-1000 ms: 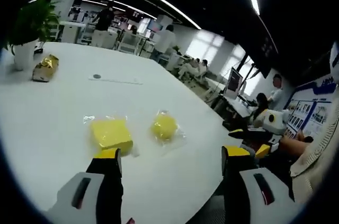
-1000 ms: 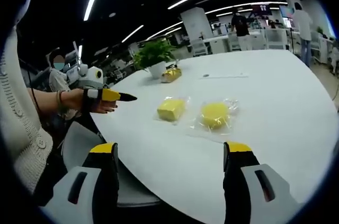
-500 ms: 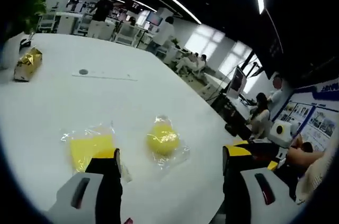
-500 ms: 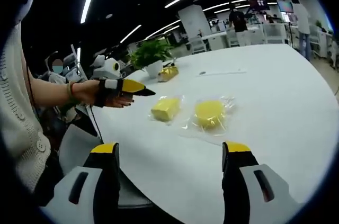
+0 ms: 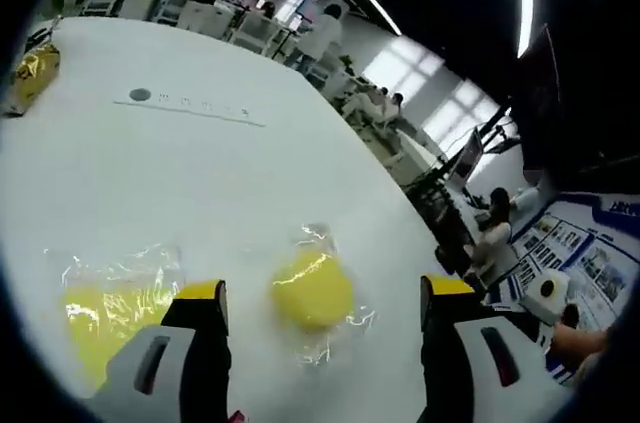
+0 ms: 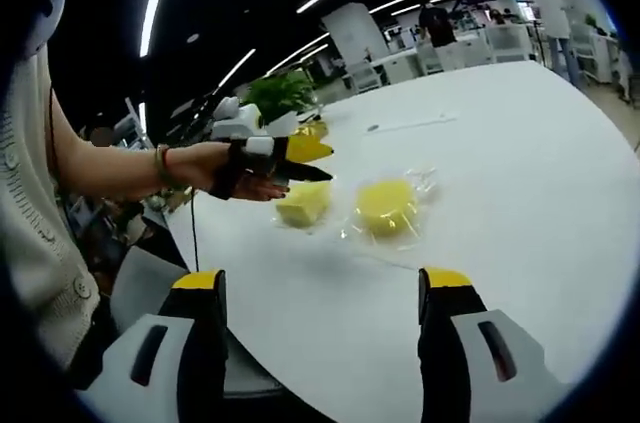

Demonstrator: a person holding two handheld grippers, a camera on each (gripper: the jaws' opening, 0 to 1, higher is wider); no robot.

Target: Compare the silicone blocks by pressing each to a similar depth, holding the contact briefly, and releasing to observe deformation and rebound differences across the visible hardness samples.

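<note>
On the large white round-edged table [image 6: 520,193] lie 2 yellow silicone samples, each inside a crinkled clear plastic bag: a round yellow silicone block [image 5: 313,290] and a square yellow silicone block [image 5: 100,315]. In the left gripper view the left gripper [image 5: 324,295] hangs above the table with its 2 yellow-tipped jaws spread wide apart and nothing held; the round block sits between the jaws in the frame, nearer the left one, while the square block lies off to the left, partly hidden behind that jaw. Farther back on the table are a crumpled gold foil packet [image 5: 30,74] and a thin pale strip with a small dark disc [image 5: 140,95] at its end. In the right gripper view the right gripper [image 6: 322,283] also has its jaws wide apart and empty, held back near the table edge, well apart from both blocks. There the round yellow silicone block [image 6: 387,207] lies to the right of the square yellow silicone block [image 6: 302,204], the 2 close together. The person's left hand [image 6: 222,167] reaches in from the left with the left gripper's yellow-and-black tips [image 6: 305,158] just above the square block; whether they touch it cannot be told. A green potted plant [image 6: 275,98] stands behind. People sit and stand at desks in the office beyond.
</note>
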